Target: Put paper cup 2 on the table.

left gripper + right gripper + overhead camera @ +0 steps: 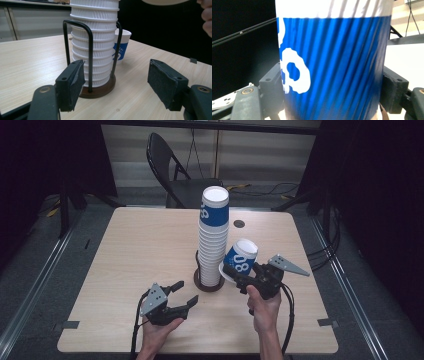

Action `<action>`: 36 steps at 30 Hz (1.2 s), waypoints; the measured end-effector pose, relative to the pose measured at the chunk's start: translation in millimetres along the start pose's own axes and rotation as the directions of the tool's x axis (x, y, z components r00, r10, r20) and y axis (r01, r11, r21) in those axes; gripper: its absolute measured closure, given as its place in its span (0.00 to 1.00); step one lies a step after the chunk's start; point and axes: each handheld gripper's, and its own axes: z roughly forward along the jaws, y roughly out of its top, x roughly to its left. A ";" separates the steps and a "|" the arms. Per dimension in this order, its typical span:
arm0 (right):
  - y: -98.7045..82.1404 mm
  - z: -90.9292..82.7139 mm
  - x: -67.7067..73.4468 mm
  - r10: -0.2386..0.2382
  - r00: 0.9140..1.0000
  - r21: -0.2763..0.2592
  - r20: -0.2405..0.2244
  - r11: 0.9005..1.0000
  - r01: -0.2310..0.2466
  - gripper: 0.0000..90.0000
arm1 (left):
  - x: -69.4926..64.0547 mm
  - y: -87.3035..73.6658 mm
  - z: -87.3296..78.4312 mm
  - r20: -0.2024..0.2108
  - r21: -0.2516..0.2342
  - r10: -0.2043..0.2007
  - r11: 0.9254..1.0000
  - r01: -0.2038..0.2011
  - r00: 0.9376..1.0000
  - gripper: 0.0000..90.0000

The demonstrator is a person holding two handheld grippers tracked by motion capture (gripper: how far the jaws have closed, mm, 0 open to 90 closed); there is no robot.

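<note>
One paper cup (241, 258), ribbed along its wall and printed blue with white numerals below a white band, is gripped by the right claw (239, 278). In the right gripper view the cup (332, 65) is seen clamped between both pads, which press on its blue wall from either side. In the high view the cup is held tilted above the desk (140, 245), its closed white bottom turned up and away from the person and its open mouth towards the claw. It is held just right of the tall stack of cups (213, 237), near the lower part of that stack; whether the two touch cannot be told. The stack stands in a black wire holder (90, 57) on a round brown base (100, 90). The left claw (182, 295) is held wide open with nothing between its pads, just left of the holder's base. Behind the holder, a further blue and white cup (122, 45) is seen standing on the desk.
</note>
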 end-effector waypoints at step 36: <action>-70.6 10.0 3.9 0.257 0.958 0.037 -0.126 0.967 -0.254 0.25 | -10.3 -9.4 7.2 0.064 -0.072 0.034 0.997 -0.030 0.997 0.58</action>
